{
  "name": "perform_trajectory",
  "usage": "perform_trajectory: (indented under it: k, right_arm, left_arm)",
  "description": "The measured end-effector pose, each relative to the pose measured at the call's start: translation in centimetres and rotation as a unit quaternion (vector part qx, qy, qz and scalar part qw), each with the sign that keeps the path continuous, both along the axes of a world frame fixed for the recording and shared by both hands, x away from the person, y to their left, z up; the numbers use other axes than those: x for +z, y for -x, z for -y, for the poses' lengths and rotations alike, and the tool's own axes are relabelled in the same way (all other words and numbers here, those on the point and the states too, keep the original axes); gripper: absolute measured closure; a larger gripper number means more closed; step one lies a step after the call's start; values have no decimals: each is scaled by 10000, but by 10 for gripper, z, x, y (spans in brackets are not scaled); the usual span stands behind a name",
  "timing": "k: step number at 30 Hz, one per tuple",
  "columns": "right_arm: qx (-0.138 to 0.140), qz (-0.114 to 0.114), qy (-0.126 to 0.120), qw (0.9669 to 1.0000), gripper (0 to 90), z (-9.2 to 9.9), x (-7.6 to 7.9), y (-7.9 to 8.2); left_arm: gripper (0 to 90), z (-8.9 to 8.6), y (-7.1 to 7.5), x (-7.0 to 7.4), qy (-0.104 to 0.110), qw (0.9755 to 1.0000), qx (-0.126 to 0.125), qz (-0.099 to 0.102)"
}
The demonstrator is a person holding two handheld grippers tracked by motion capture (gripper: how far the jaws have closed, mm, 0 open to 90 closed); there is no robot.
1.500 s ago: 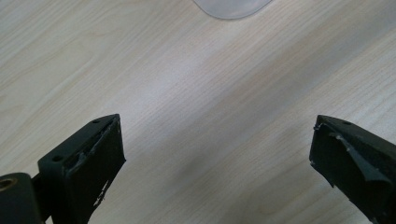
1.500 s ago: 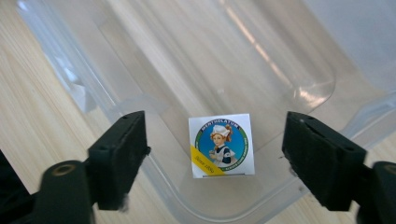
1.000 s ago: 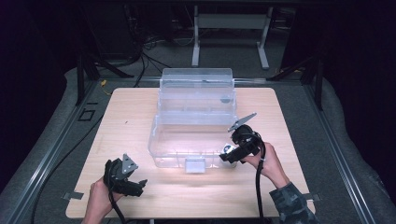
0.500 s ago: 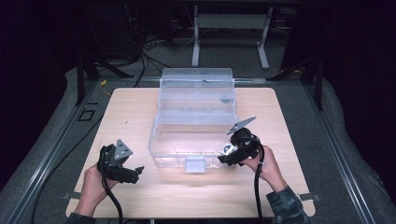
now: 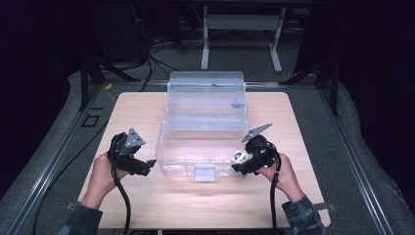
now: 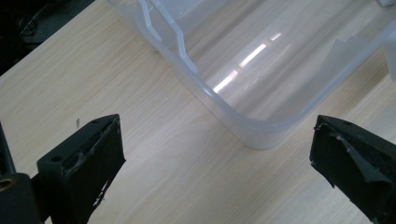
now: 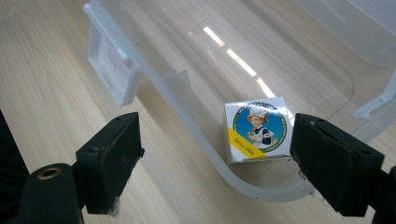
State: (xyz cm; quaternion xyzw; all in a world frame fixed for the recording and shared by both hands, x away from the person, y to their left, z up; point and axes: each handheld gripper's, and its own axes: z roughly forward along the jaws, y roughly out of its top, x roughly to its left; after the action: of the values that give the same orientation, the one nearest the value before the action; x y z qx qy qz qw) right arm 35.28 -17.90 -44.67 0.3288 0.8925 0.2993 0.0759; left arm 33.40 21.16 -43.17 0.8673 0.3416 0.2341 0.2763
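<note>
Clear plastic bin (image 5: 205, 147) is set mid-bench; a small printed box (image 7: 256, 129) lies in its corner at 5 o'clock. The right tool (image 7: 215, 163) is spread wide, straddling the bin's rim with the box unpinched beside one pad. The left tool (image 6: 215, 158) is released at 8 o'clock.

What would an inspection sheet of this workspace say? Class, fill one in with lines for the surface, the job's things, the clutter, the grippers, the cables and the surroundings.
Surface: pale wooden table, bare apart from the bin.
Job's things: clear plastic bin, lid open and standing up behind; small printed box inside its near right corner.
Clutter: nothing seen.
Grippers: left gripper at the bin's left end, jaws open, nothing between them; right gripper at the bin's right front corner, jaws open, straddling the bin wall beside the box, not gripping it.
Cables: one black cable trails from each gripper toward the person.
Surroundings: dark floor with loose wires and a metal stand behind.
</note>
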Motion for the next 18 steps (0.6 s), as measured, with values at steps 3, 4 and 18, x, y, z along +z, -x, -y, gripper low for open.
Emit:
perform_trajectory:
  k: [3,4,18]
  right_arm:
    - [-9,-17,20,10000,163,0,0,0]
    - [-5,-16,21,10000,164,0,0,0]
    - [-7,-51,38,10000,165,0,-1,1]
  left_arm:
    - [28,5,-6,3,-9,10000,-65,-29]
    - [28,7,-7,3,-7,10000,-89,-35]
    - [21,21,-33,15,175,9993,-288,-154]
